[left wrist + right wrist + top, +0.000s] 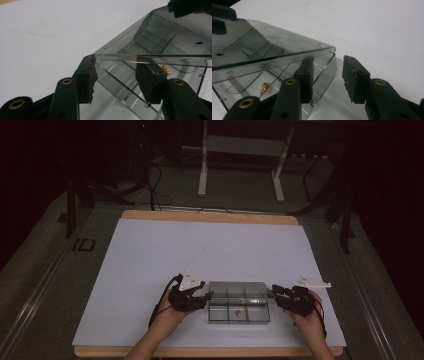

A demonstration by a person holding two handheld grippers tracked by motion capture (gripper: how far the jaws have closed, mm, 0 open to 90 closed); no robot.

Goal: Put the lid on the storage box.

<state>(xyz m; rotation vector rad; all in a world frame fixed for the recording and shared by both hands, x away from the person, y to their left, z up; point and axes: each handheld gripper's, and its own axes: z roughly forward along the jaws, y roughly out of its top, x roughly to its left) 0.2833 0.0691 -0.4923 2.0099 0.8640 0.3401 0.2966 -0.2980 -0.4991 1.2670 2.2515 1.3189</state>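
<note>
Box: the clear compartment box (239,302) lies on the white table (150,260) near the person's edge, between the two hands.
Lid: it looks raised a little at both ends, like a thin plate above the tray; I cannot tell if it is hinged.
Small thing inside: a copper-coloured piece (238,312) sits in a front compartment.
Left gripper: the left gripper (120,77) stands open at the left end of the box; one jaw is outside the corner, the other inside under the lid, and no pad presses.
Right gripper: the right gripper (329,80) is also open at the right end, with the end wall between the jaws and not pinched.
Main risk: nothing grips the lid, so I judge it can drop shut or slip to one side.
Second risk: a jaw inside the box can catch the wall and drag the whole box.
Third risk: a jolt can throw the copper piece over a divider.
</note>
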